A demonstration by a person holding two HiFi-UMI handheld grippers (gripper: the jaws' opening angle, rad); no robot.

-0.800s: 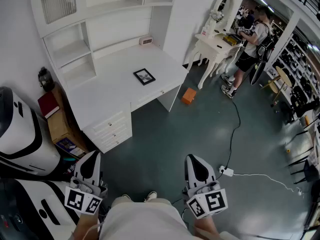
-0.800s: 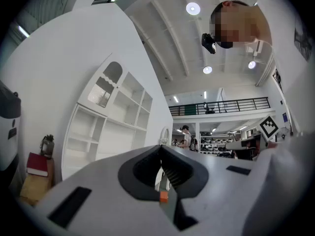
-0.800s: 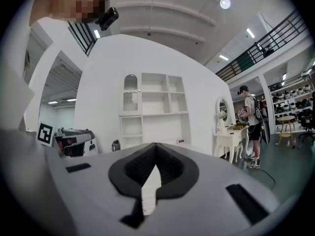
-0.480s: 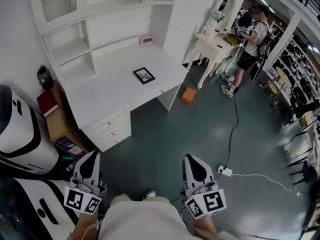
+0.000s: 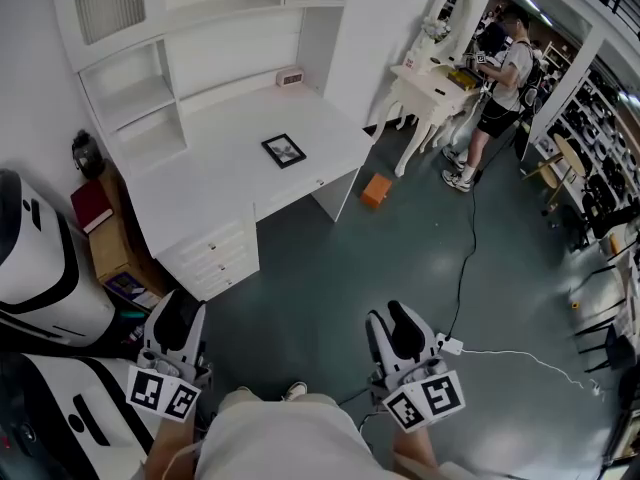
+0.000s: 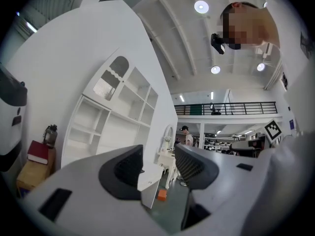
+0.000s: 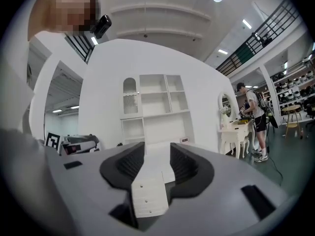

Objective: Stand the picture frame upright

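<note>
While the frame [image 5: 284, 150] lies flat on the table [image 5: 210, 193], upper centre, nothing is done; your left hand-held gripper [image 5: 176, 318] and right hand-held gripper [image 5: 400, 326], low down, gape narrowly, empty.

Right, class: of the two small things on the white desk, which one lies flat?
The black-edged picture frame, near the middle of the desk: it lies flat, face up. The other, a small pinkish box, sits at the desk's back edge.
</note>
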